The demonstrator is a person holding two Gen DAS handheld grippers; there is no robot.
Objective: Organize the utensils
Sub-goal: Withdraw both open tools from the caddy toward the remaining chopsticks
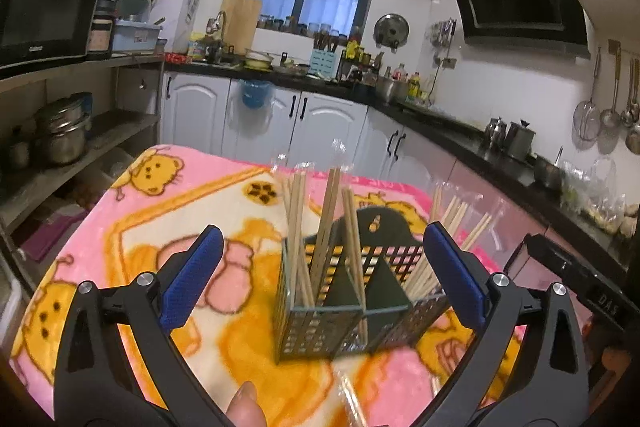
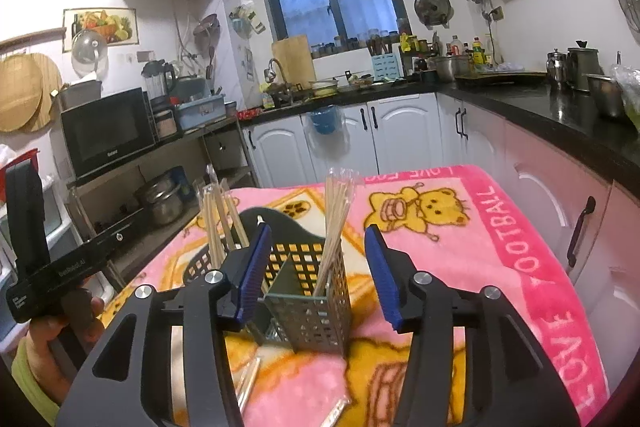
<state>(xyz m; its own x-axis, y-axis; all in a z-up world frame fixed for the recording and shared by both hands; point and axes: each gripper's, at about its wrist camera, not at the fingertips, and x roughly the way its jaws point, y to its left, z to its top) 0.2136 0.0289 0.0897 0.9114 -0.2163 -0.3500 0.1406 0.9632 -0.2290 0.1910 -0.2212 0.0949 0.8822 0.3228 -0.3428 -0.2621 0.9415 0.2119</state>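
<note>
Both tongs spread, holding nothing: left tongs (image 1: 324, 271), right tongs (image 2: 316, 271). Chopstick caddy (image 1: 340, 307) stands just ahead between the pads, on the blanket-covered counter (image 1: 132, 247). Loose wrapped chopsticks (image 2: 248, 383) lie below the right tongs; pinch mid-length, drop upright into a compartment.
</note>
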